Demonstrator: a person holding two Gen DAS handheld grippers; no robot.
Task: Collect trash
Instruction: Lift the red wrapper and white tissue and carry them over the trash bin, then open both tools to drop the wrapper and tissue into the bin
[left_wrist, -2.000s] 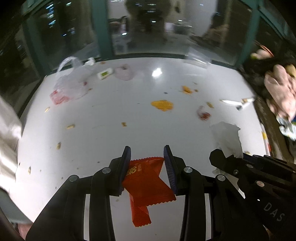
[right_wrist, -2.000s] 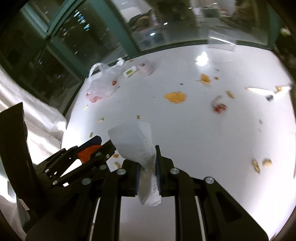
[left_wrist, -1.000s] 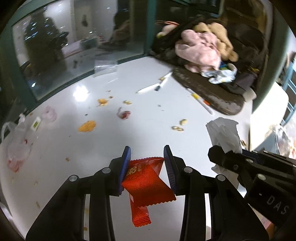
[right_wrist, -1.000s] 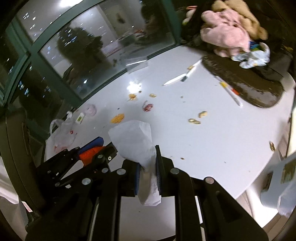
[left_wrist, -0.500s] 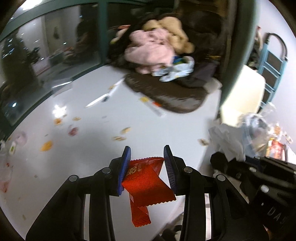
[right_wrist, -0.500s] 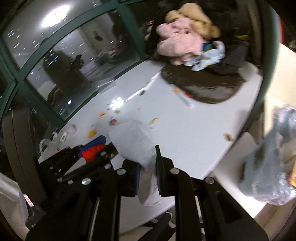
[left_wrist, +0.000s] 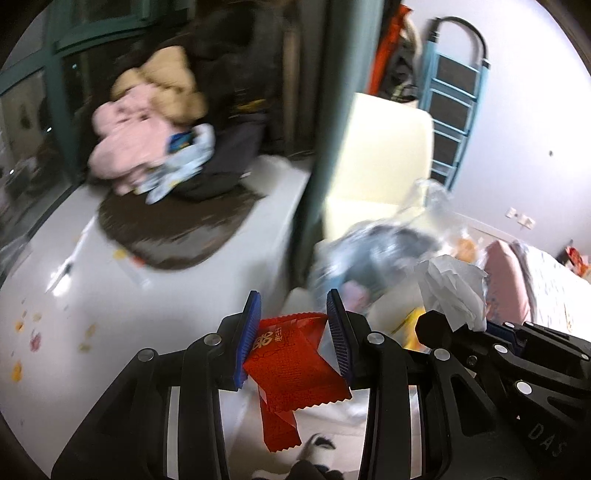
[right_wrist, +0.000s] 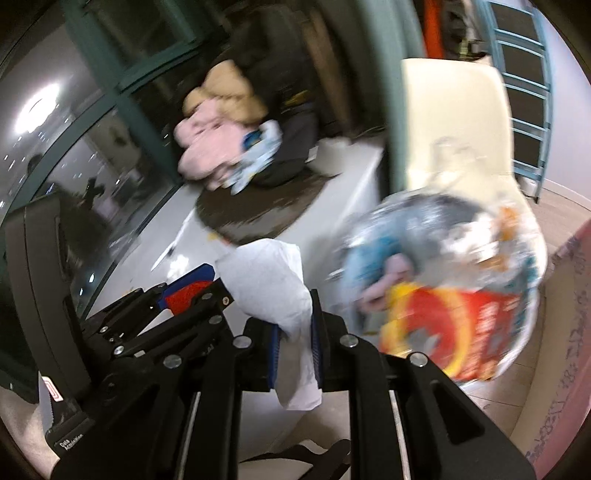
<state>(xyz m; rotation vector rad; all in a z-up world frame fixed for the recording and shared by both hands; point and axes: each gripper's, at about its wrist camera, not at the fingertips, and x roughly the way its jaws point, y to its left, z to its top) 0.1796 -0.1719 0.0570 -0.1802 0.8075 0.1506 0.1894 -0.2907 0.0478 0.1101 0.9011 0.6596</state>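
Observation:
My left gripper (left_wrist: 292, 306) is shut on a red snack wrapper (left_wrist: 293, 369) that hangs between its blue pads. My right gripper (right_wrist: 295, 325) is shut on a crumpled white tissue (right_wrist: 273, 284); the tissue also shows in the left wrist view (left_wrist: 452, 291). Both grippers are held side by side past the edge of the white table (left_wrist: 122, 295). A clear plastic trash bag (right_wrist: 443, 280) full of wrappers sits on a cream chair (right_wrist: 458, 125), just ahead and right of the right gripper. It is blurred in the left wrist view (left_wrist: 373, 251).
A pile of pink and tan clothes (left_wrist: 144, 125) lies on a dark mat (left_wrist: 177, 225) at the table's far end. Crumbs (left_wrist: 26, 332) dot the table at left. A blue stepladder (left_wrist: 454, 103) leans on the wall. A pink bed (left_wrist: 535, 284) is at right.
Both grippers have swung right, away from the littered table top toward the chair and trash bag, which is now close ahead. Each keeps its hold on its piece of trash.

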